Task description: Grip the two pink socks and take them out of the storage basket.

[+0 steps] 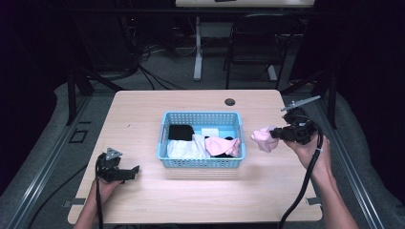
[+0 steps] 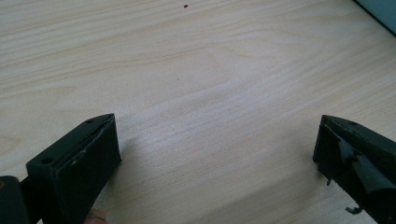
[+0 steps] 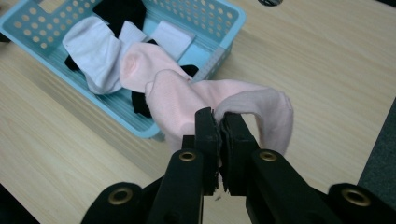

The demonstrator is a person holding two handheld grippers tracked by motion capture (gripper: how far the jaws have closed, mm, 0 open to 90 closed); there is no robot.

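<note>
A pink sock (image 3: 187,100) hangs in the air just right of the blue basket (image 1: 165,143), pinched between the pressed-together jaws of the right gripper (image 3: 219,123). The basket holds white, black and pink garments and sits mid-table (image 1: 143,105). The left gripper (image 2: 217,154) rests on the wood near the left front, jaws spread around nothing.

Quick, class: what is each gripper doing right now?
Left gripper: open, holding nothing, over the table.
Right gripper: shut on the pink sock.
</note>
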